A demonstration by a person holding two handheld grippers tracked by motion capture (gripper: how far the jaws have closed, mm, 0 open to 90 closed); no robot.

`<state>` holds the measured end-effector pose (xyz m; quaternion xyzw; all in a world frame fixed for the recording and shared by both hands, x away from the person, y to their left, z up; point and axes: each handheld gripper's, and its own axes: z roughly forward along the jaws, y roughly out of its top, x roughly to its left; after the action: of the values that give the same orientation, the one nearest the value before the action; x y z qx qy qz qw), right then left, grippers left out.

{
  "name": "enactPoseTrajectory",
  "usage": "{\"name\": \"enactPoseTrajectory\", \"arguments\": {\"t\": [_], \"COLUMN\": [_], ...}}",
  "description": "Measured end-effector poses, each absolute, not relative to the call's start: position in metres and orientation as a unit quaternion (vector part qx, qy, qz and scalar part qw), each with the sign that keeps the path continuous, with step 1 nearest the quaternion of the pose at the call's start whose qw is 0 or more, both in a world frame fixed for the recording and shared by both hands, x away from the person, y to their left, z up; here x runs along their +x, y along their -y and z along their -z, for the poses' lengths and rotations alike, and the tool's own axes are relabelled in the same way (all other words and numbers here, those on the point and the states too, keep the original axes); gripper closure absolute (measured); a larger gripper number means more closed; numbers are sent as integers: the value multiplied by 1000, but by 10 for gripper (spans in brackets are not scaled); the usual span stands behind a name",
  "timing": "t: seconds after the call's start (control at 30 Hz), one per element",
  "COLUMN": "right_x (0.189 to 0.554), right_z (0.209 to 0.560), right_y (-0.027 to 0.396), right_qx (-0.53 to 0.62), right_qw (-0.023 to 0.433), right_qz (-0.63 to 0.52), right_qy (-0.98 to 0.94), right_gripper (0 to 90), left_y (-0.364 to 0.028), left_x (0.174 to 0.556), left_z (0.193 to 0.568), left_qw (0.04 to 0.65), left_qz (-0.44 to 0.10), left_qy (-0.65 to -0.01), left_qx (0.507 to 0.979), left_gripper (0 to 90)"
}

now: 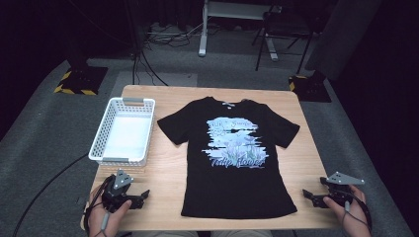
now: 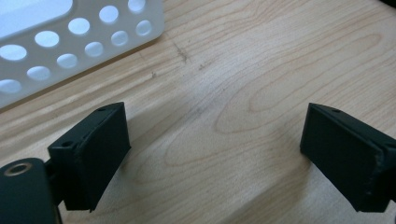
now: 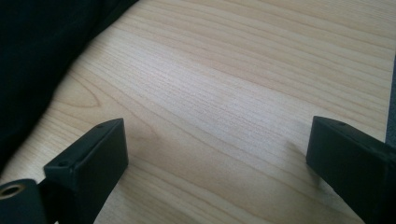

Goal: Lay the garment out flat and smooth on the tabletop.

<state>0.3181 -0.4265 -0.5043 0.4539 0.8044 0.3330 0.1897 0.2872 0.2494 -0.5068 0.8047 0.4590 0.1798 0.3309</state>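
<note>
A black T-shirt (image 1: 236, 155) with a pale blue flower print lies spread flat, front up, in the middle of the wooden table (image 1: 163, 173), collar toward the far edge. My left gripper (image 1: 143, 196) rests low at the near left corner, held by a hand, jaws wide apart over bare wood (image 2: 215, 135) with nothing between them. My right gripper (image 1: 309, 196) sits at the near right corner, also open, just right of the shirt's hem. In the right gripper view the shirt's black cloth (image 3: 42, 51) lies at the upper left, clear of the jaws.
A white perforated plastic basket (image 1: 123, 131) stands on the table's left side, just beyond my left gripper; its wall (image 2: 79, 37) fills the top left of the left gripper view. Grey carpet, cables and stand legs surround the table.
</note>
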Motion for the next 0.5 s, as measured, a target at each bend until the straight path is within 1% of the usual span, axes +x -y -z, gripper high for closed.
{"name": "enactPoseTrajectory", "arguments": {"t": [0.1,0.5], "right_x": [314,309], "right_z": [506,506], "right_y": [427,423], "right_qx": [454,449], "right_qw": [193,191], "right_qz": [-338,-338], "right_qy": [-801,-805], "right_gripper": [46,34], "left_y": [-251,-256], "left_x": [284,279], "left_z": [507,507], "left_qw": [329,329], "left_qz": [-178,-180], "left_qy": [-461,-466], "left_qx": [805,801], "left_gripper": [53,53]}}
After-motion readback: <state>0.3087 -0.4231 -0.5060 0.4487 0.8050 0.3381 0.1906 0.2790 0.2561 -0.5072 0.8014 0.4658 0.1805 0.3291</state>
